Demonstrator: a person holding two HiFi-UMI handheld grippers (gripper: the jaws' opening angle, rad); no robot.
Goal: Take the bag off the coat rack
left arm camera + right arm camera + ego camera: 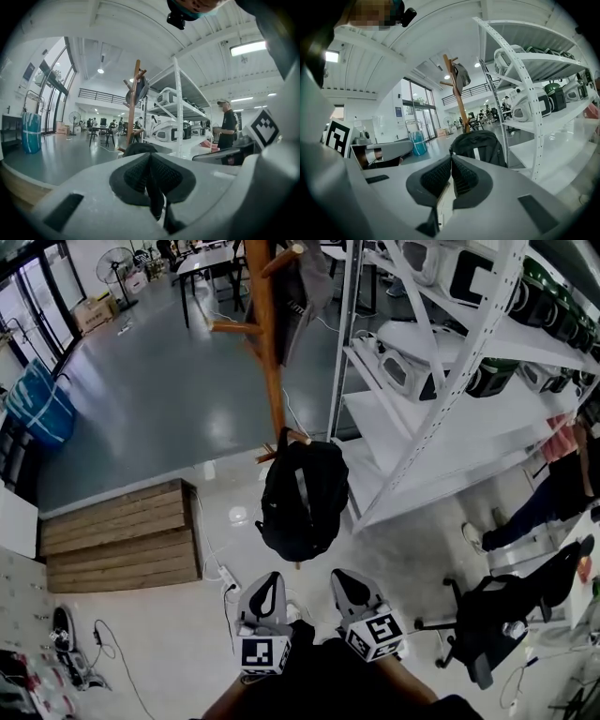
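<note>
A black backpack [302, 498] hangs from a low peg of the wooden coat rack [267, 334], just ahead of both grippers. My left gripper [270, 579] is shut and empty, a short way in front of the bag's lower left. To its right, my right gripper [343, 577] is also shut with nothing in it, below the bag's lower right. In the left gripper view only the bag's top [139, 148] shows above the closed left gripper [150, 157], with the rack pole [135, 93] behind. The right gripper view shows the backpack [480, 145] close ahead of the closed right gripper [451, 161], under the rack [457, 89].
White metal shelving [441, 381] loaded with helmet-like devices stands right beside the rack. A low wooden platform [122, 535] lies to the left, with a power strip and cables [225, 577] on the floor. A black office chair [497, 610] and a person [553, 493] are at the right.
</note>
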